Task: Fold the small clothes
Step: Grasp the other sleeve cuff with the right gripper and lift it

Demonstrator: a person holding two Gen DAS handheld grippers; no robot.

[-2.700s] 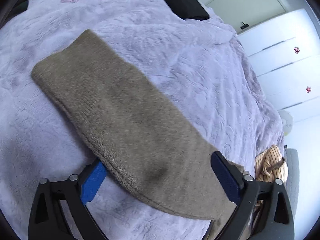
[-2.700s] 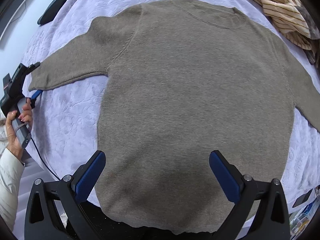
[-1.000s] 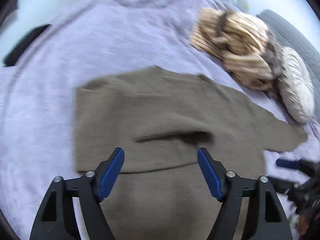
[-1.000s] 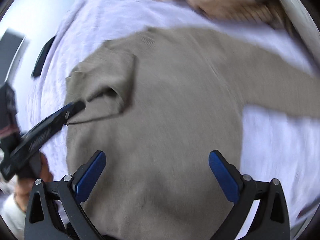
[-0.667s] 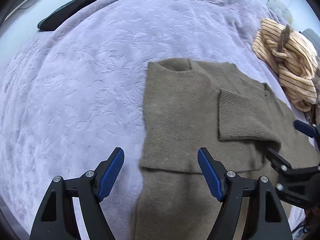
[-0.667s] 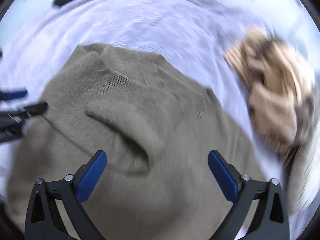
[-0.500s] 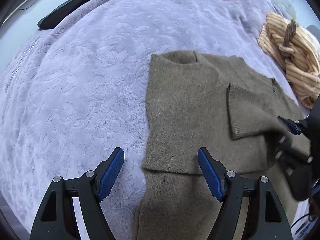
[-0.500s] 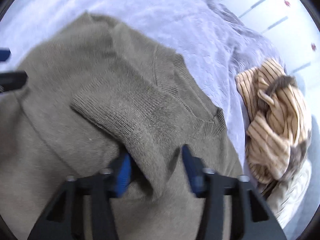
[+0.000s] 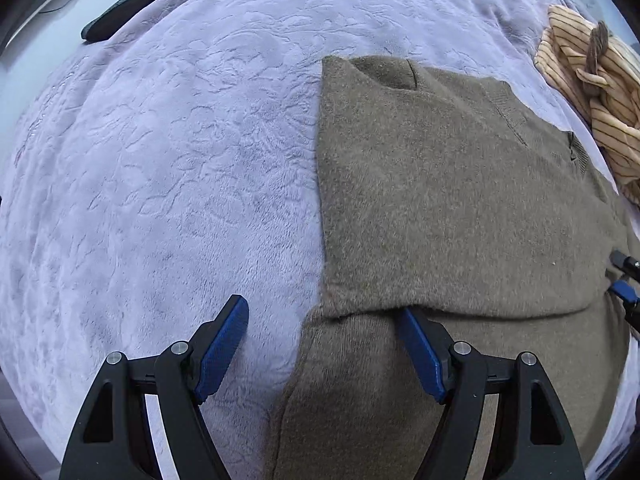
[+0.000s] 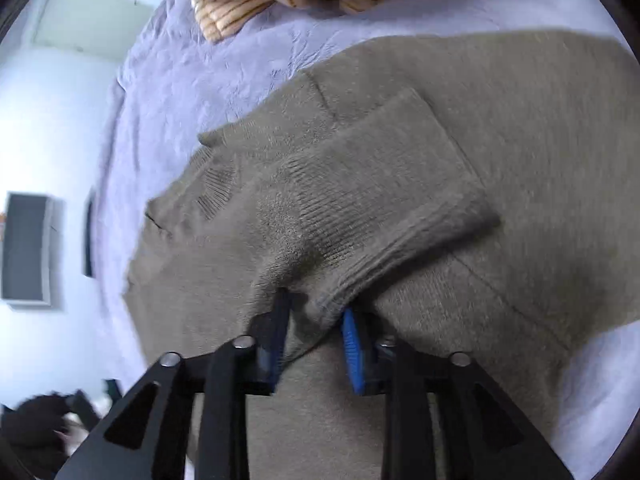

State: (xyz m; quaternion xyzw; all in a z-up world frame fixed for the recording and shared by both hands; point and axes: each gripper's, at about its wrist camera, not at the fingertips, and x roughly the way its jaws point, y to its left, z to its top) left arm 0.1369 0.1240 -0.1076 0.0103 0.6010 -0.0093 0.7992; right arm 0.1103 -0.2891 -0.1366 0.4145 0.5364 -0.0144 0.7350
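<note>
Brown sweater (image 9: 460, 200), part folded, on bed with lilac blanket (image 9: 180, 160).

Sweater: centre and right of the left wrist view, one side turned over the body, its edge lying across just ahead of the tongs. Left tongs (image 9: 324, 344): spread wide, holding nothing, one finger over blanket, the other on knit. Right tongs (image 10: 314, 344): pinched on the ribbed sleeve cuff (image 10: 380, 216), which lies over the chest. Striped garment (image 9: 592, 80): heaped, upper right, near the collar. Dark flat object (image 9: 140, 4): upper left, at blanket edge.
</note>
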